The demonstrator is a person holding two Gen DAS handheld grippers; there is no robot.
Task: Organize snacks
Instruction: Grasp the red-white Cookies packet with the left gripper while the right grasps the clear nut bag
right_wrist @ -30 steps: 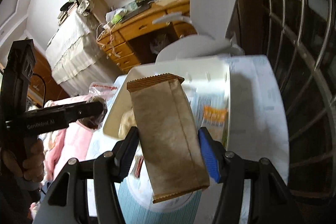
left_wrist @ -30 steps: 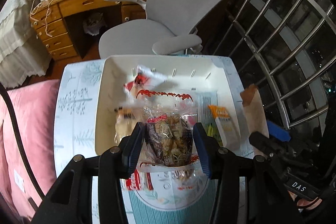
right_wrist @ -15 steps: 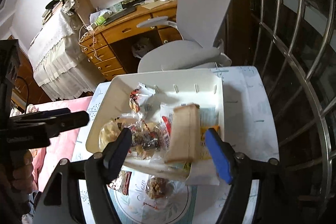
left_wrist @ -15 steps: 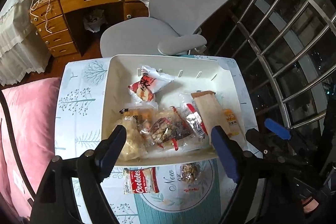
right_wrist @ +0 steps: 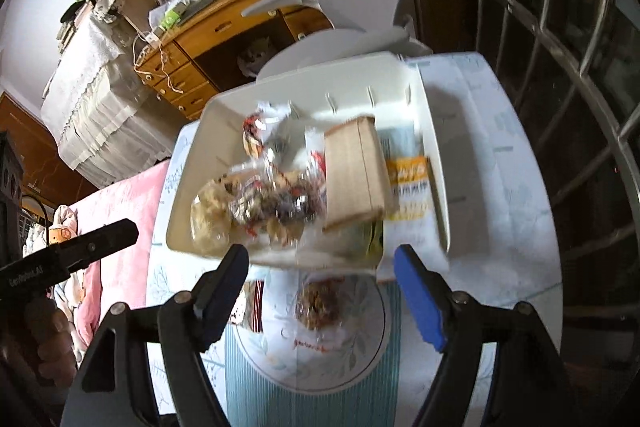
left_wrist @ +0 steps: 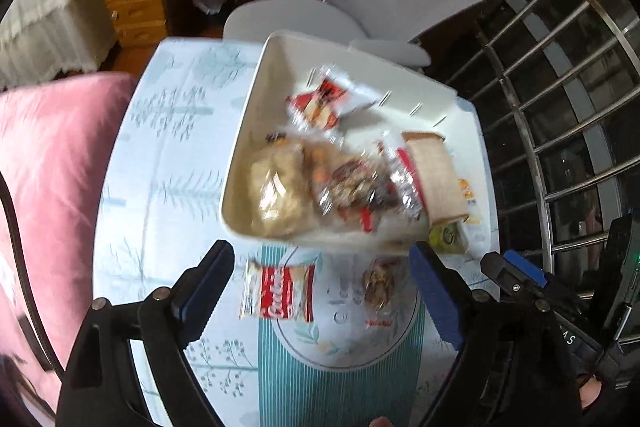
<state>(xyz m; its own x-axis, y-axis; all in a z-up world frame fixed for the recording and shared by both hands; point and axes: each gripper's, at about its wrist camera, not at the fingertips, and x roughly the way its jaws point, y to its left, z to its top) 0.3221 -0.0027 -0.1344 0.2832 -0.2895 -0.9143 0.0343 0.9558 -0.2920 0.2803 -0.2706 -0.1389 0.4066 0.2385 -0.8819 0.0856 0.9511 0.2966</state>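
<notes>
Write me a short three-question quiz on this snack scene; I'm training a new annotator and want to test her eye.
1. True or false: the left gripper holds a snack.
2. Where does the brown paper bag lie? A) in the white bin B) on the table
3. What word best fits the red packet lying outside the bin?

Key: 1 false, both grippers are open, the right gripper too; 2 A; 3 cookies.

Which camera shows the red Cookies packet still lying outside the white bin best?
The left wrist view: the red Cookies packet lies whole on the tablecloth, between the open left gripper's fingers, just in front of the white bin. In the right wrist view only a blurred sliver of the packet shows beside the left finger.
</notes>
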